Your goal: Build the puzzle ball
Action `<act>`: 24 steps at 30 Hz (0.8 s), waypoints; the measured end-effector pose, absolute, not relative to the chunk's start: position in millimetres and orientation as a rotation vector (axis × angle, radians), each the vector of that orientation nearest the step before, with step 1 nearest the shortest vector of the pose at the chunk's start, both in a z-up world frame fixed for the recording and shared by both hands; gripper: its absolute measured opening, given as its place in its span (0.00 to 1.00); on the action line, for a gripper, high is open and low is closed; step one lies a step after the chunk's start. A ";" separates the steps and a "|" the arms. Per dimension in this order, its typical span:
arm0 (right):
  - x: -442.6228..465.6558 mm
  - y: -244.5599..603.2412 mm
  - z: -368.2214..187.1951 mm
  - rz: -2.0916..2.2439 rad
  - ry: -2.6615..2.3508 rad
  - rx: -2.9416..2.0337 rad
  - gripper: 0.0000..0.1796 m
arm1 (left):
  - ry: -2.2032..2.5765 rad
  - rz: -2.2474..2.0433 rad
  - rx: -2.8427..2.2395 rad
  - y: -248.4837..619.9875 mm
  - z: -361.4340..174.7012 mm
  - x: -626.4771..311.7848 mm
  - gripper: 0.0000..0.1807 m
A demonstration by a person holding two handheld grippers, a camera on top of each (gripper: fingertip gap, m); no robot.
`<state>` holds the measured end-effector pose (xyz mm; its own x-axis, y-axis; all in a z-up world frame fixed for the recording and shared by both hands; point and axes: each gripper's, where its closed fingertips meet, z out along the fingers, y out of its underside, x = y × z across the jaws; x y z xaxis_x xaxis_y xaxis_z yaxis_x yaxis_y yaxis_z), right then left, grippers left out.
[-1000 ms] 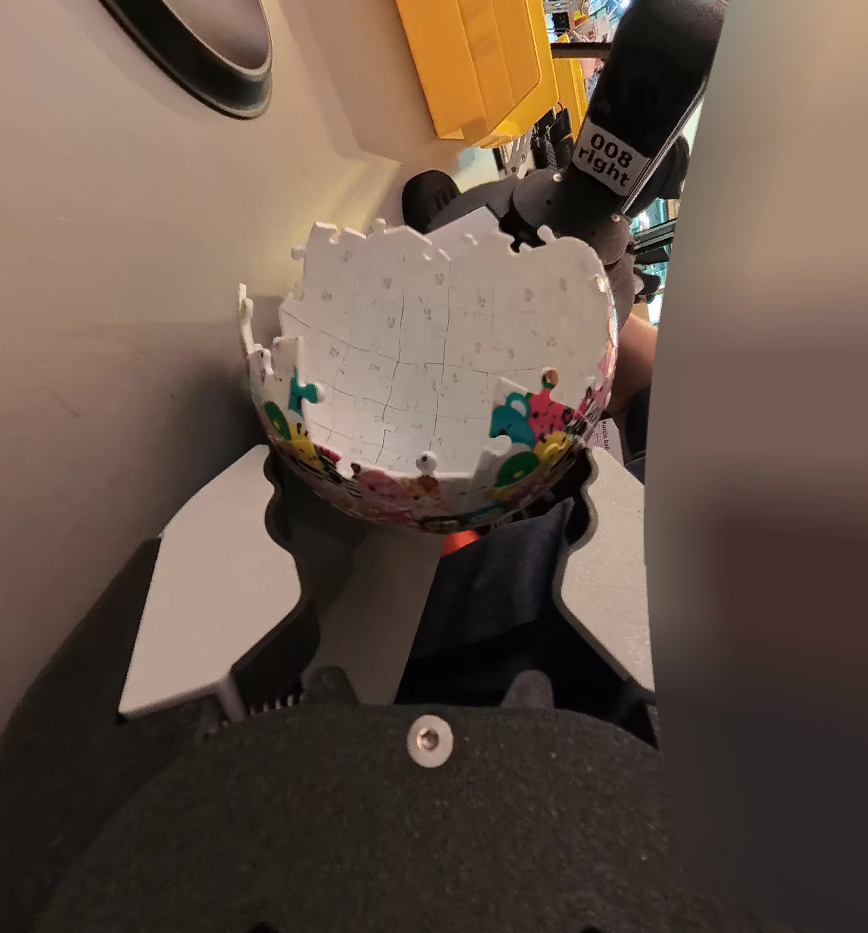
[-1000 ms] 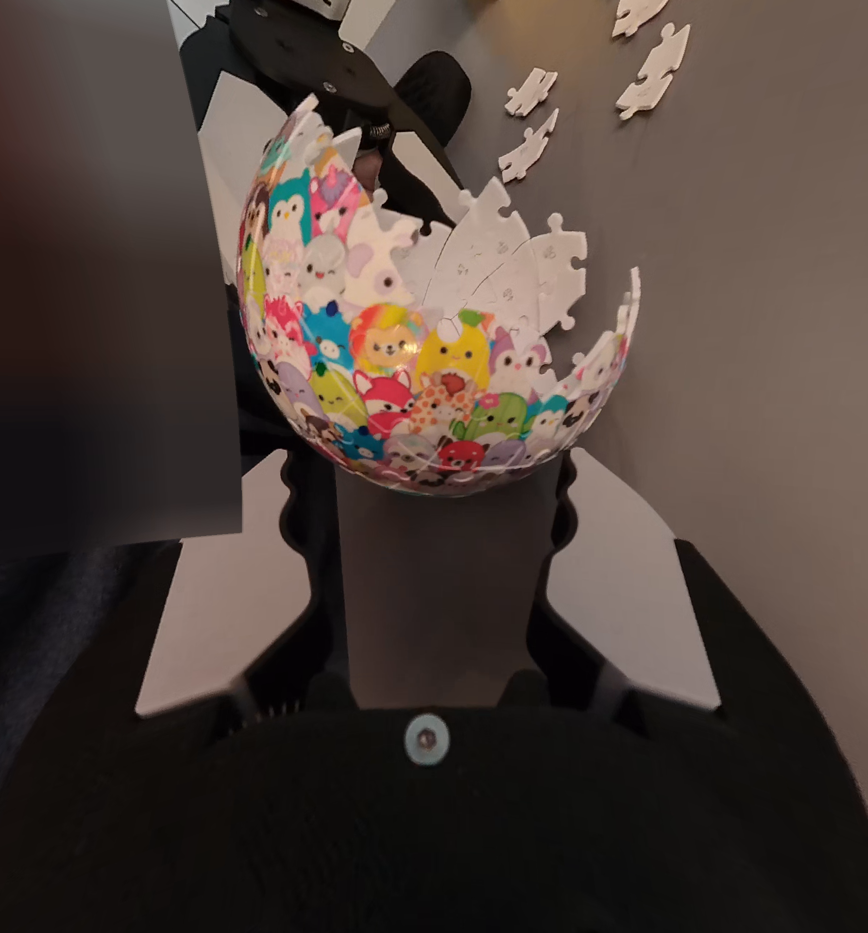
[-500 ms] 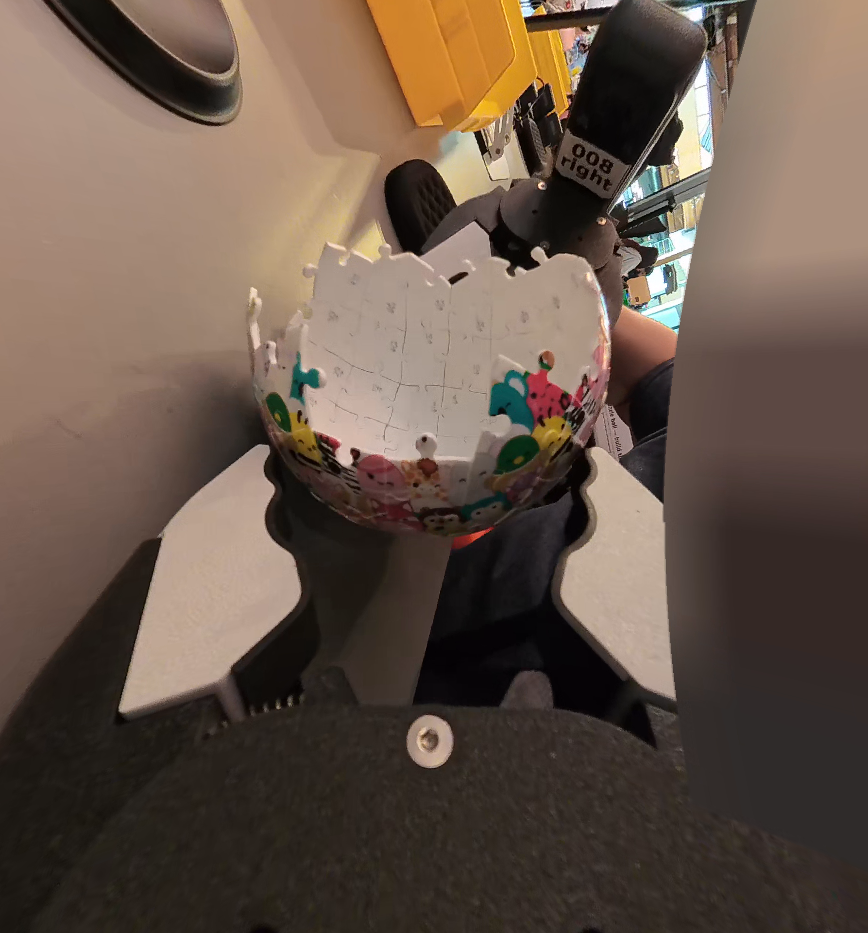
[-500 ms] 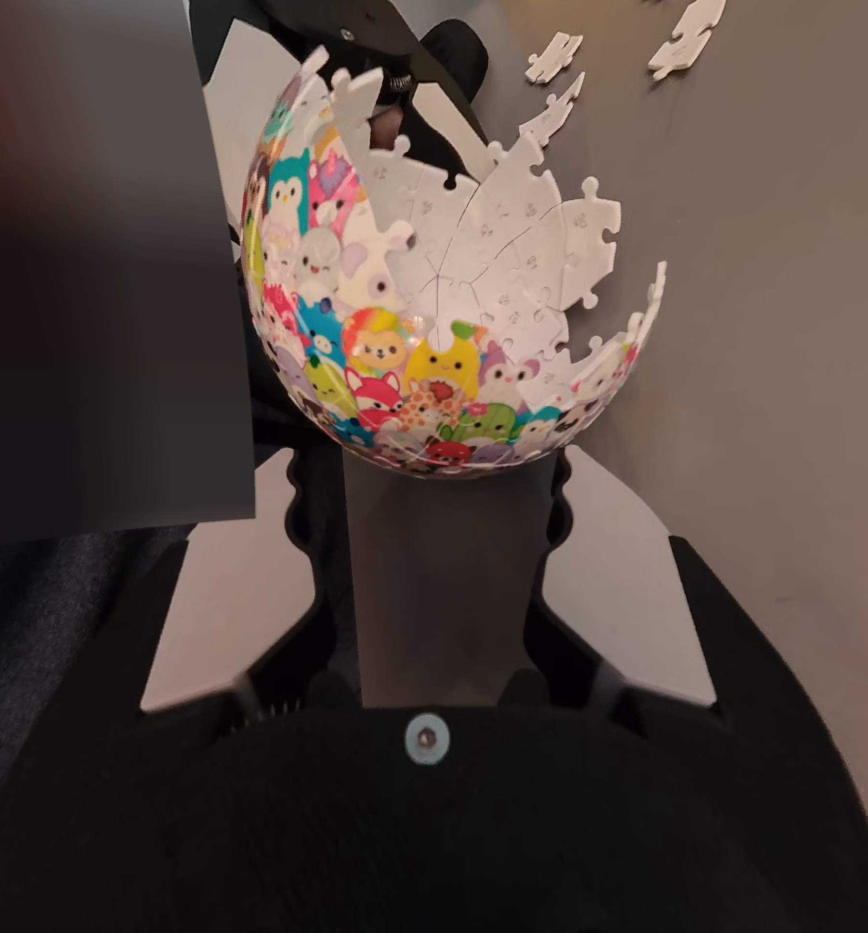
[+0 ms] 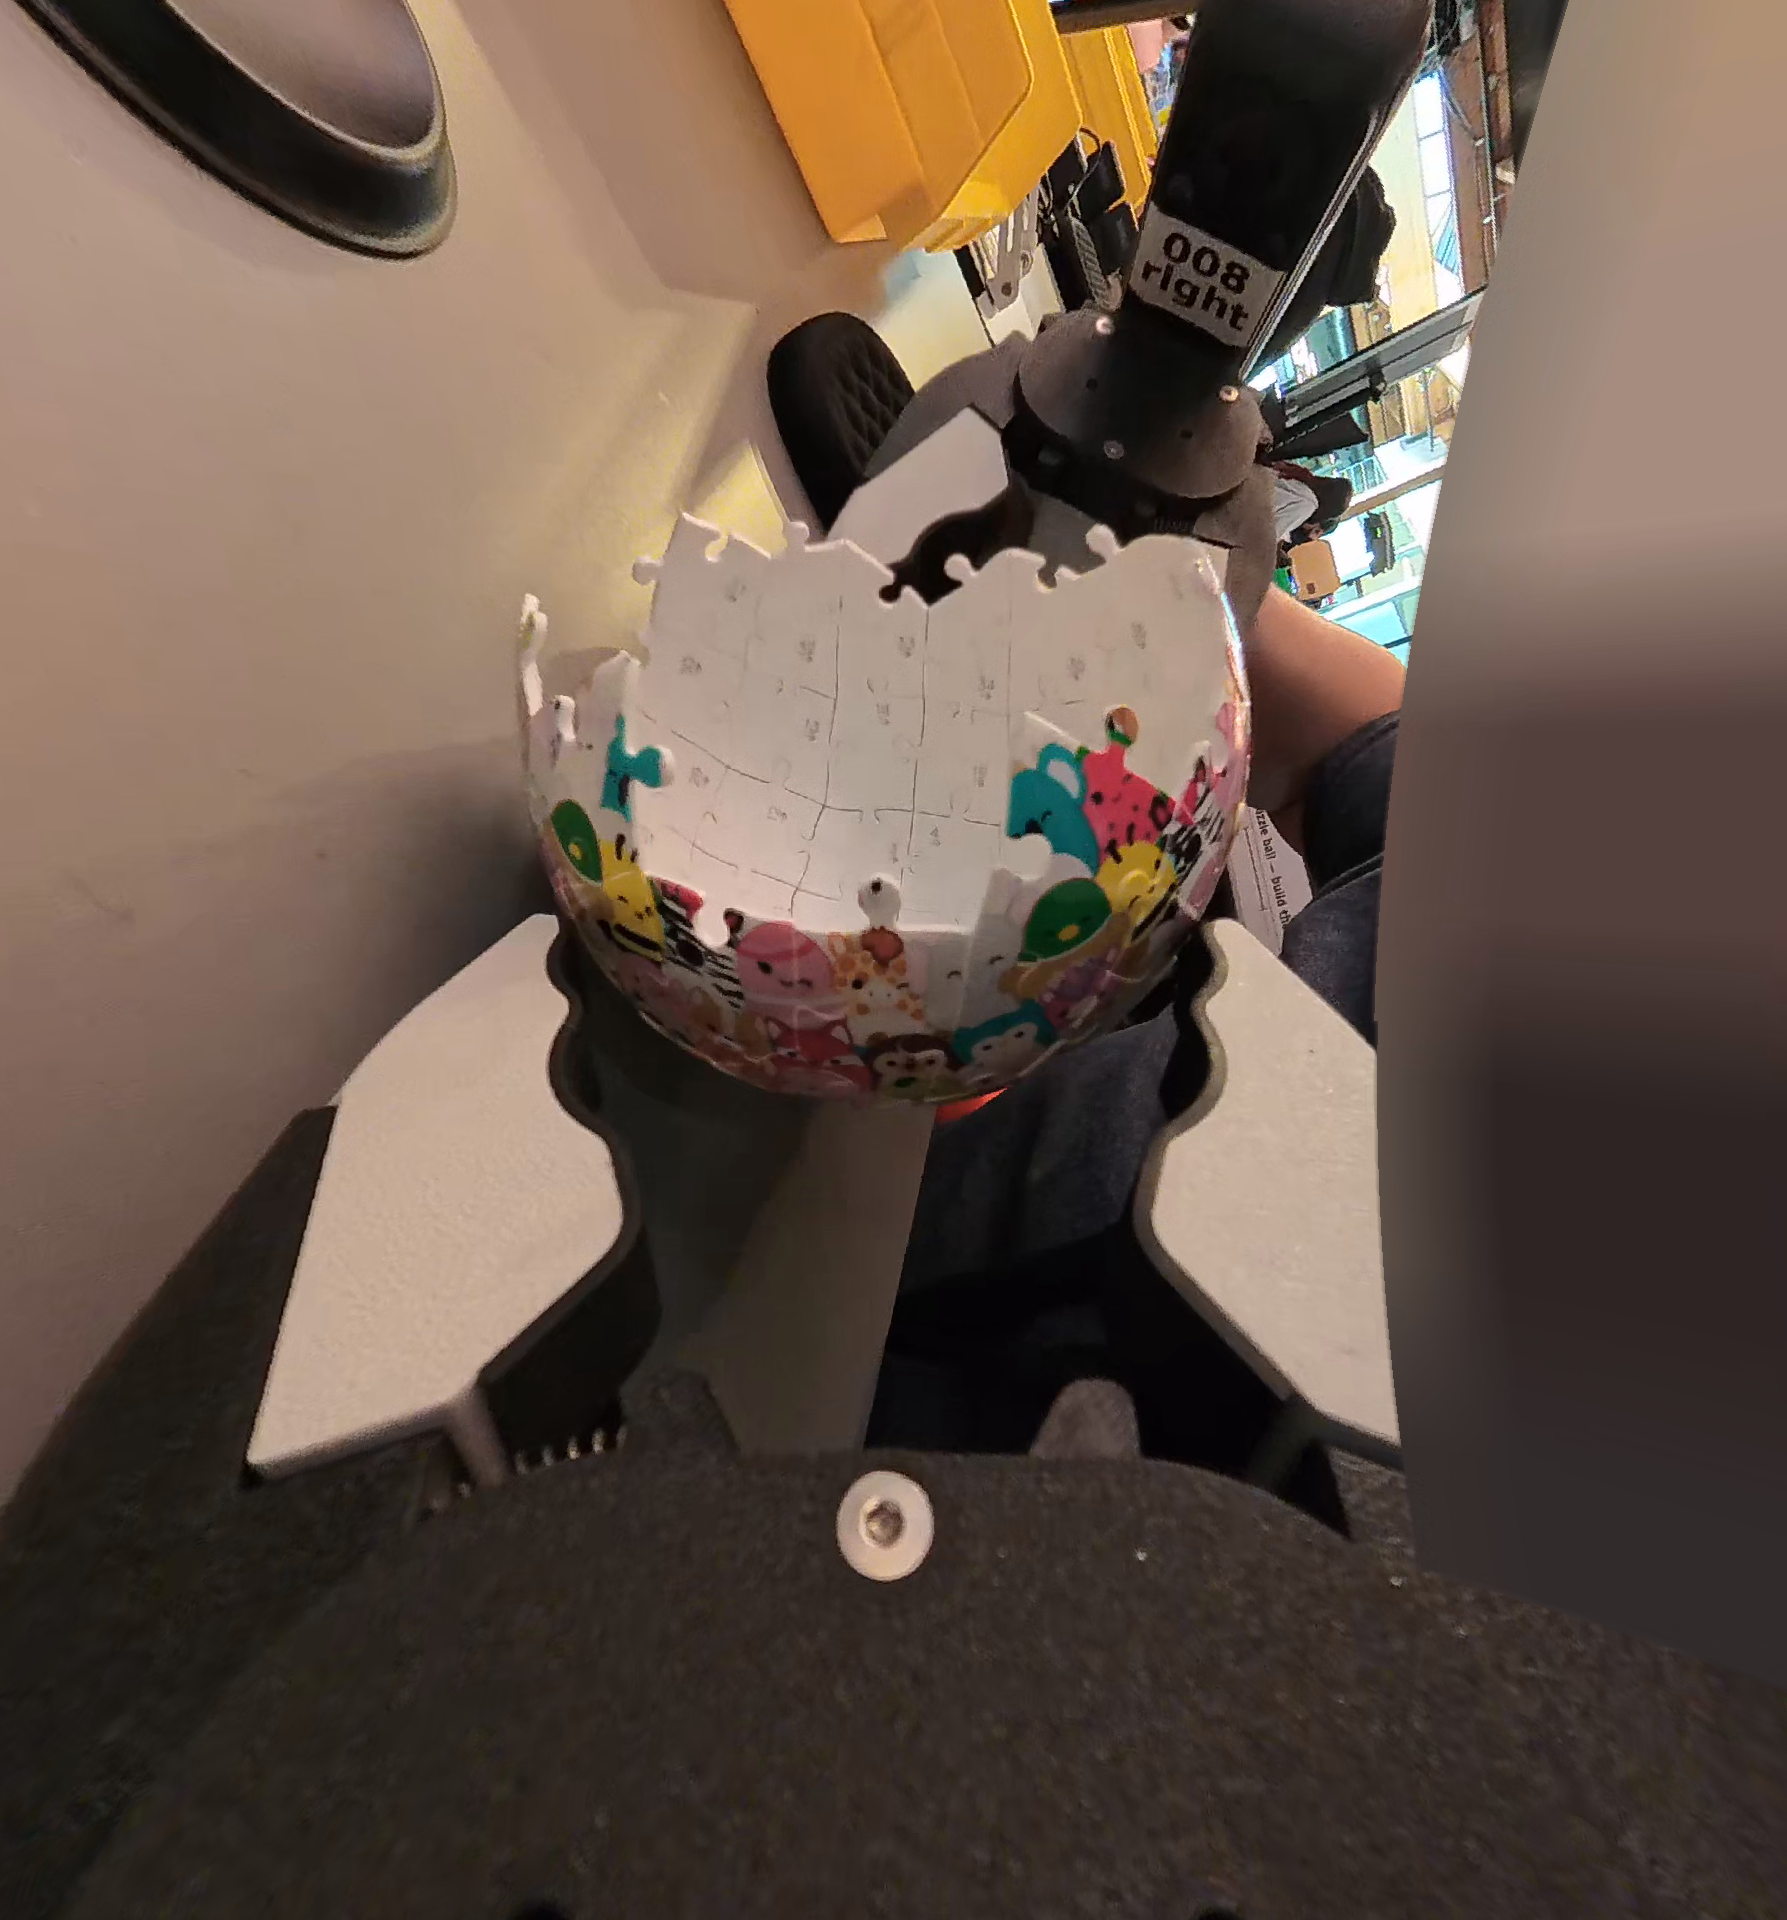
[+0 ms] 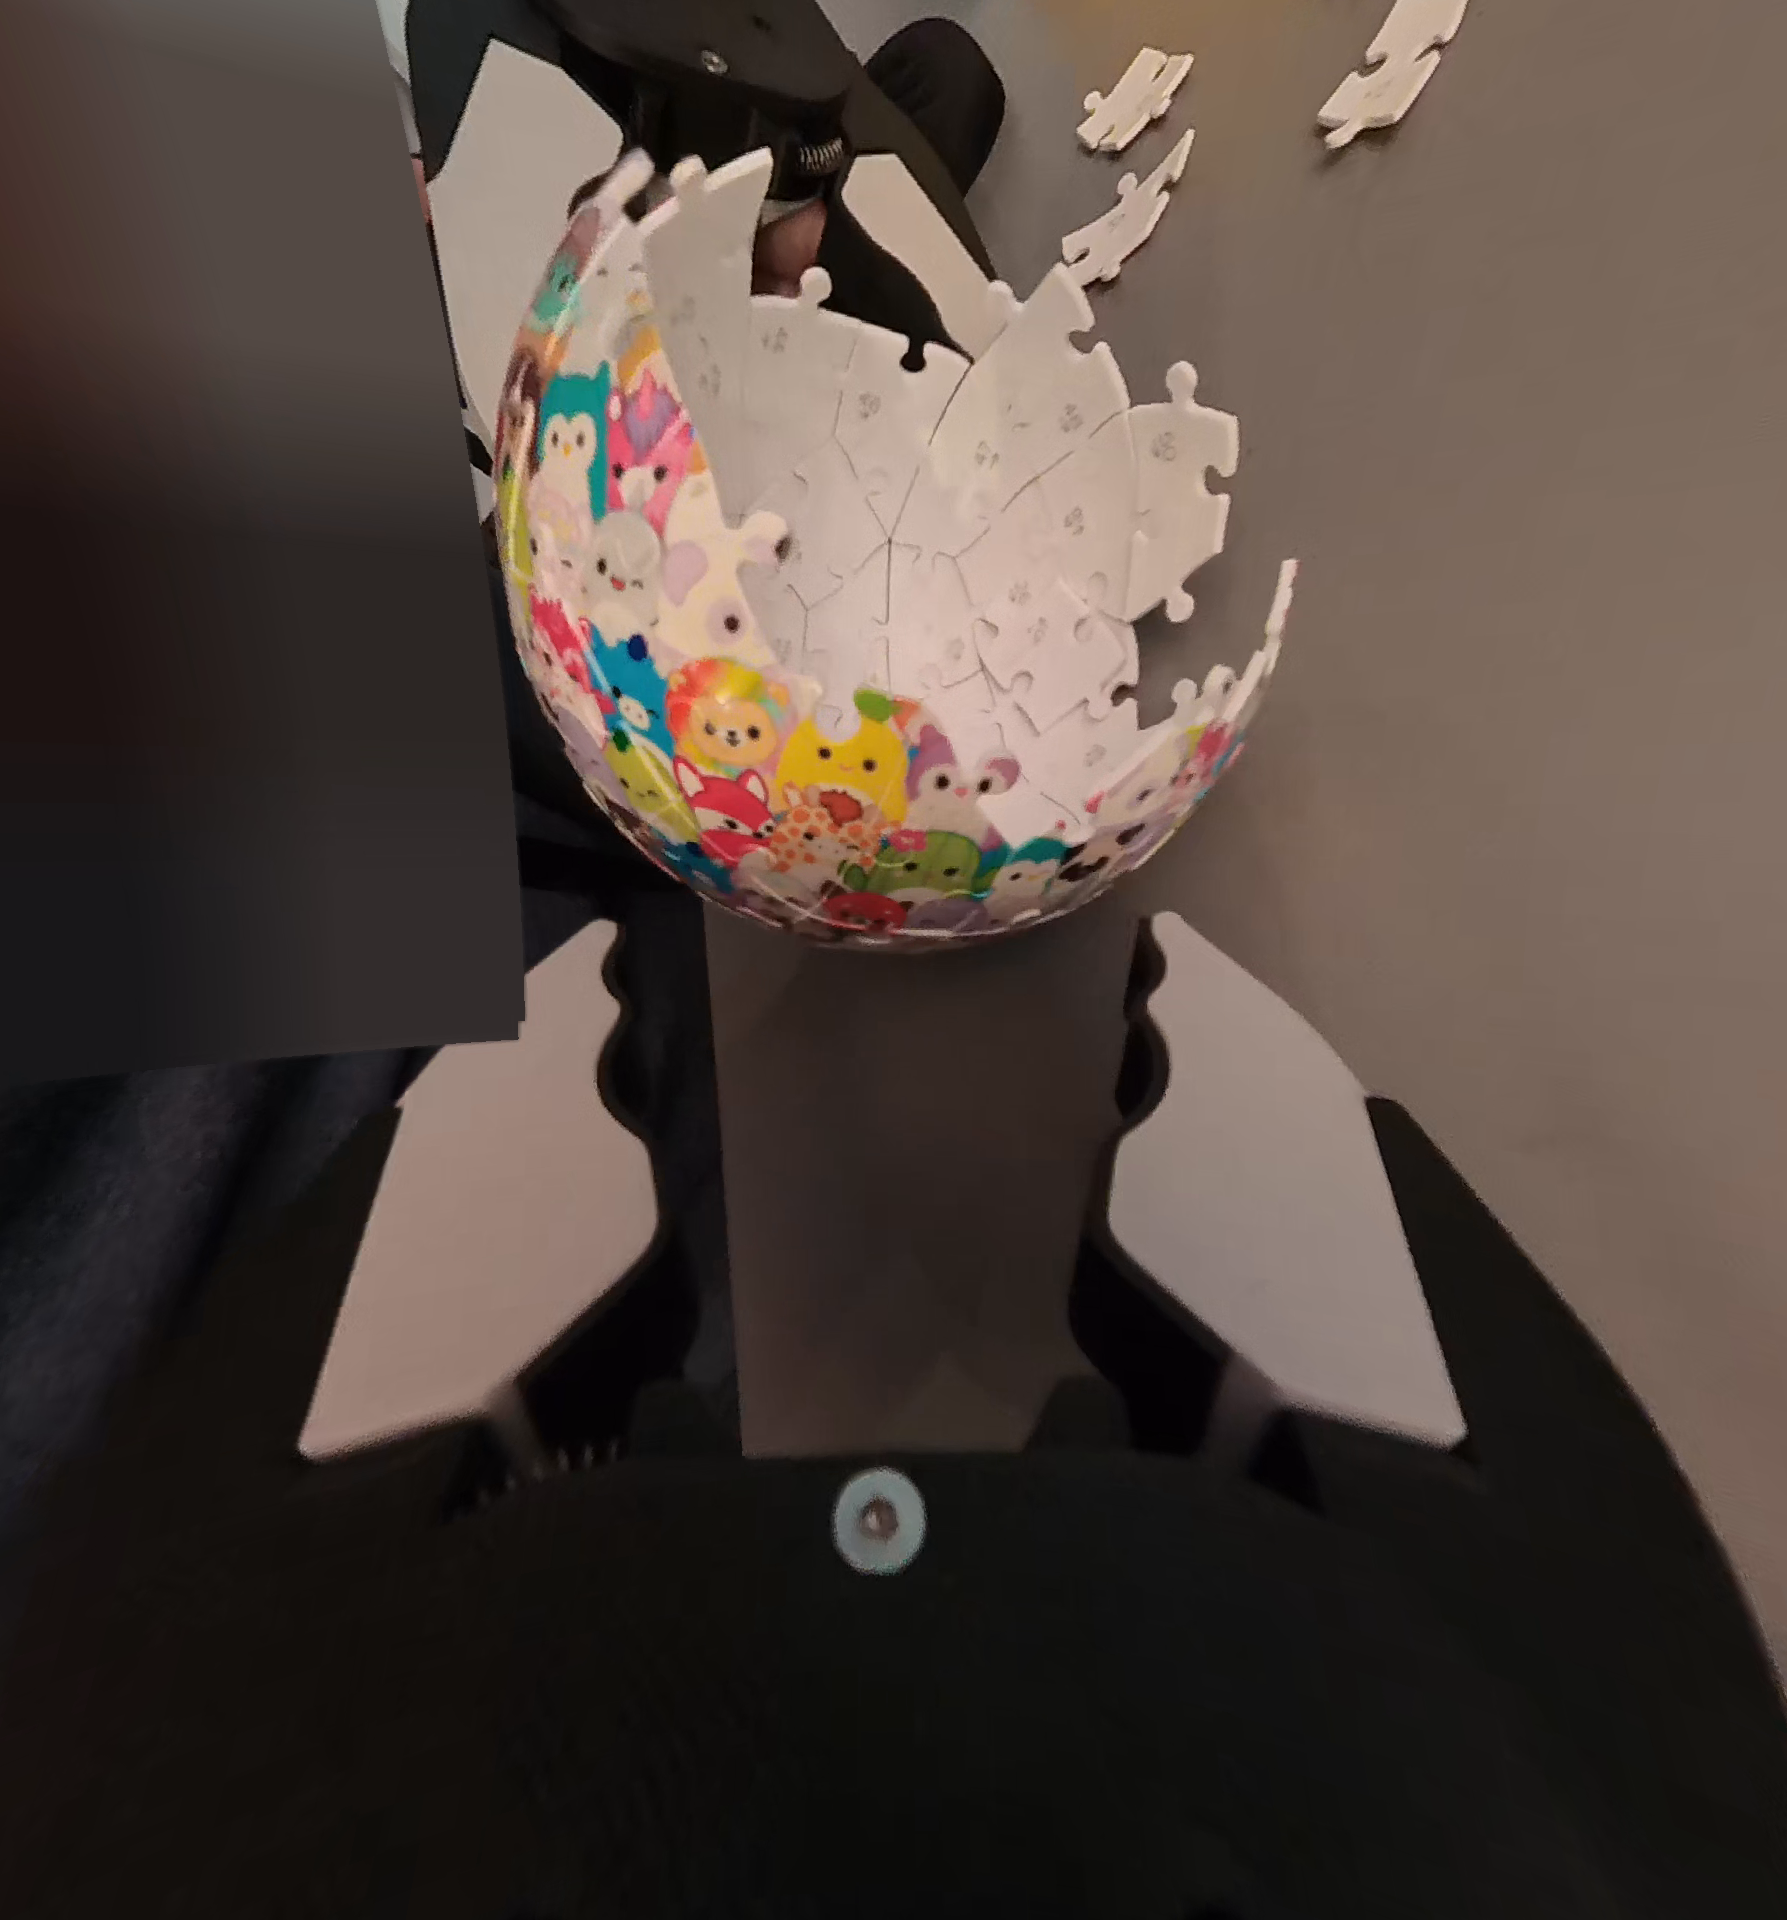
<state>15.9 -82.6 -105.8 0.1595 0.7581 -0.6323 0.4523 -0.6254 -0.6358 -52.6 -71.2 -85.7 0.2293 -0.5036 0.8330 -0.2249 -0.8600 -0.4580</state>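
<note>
Each gripper [image 5: 884,997] has a rough black body, pale grey angular fingers [image 5: 442,1195] and one silver screw [image 5: 882,1524].

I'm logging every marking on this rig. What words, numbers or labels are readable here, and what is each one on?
I don't quote writing, so this lists only where it stands.
On the black handle, a white label: bold print, legible.
Beside the puzzle ball, a paper slip: small print, mostly hidden.
On the ball's white inner faces: tiny marks, too small to read.
</note>
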 end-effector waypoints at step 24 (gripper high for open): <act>-4.8 13.5 -61.1 1.452 -1.326 -1.886 0.28 | 0.956 -1.750 -2.196 -71.8 -88.4 -60.5 0.58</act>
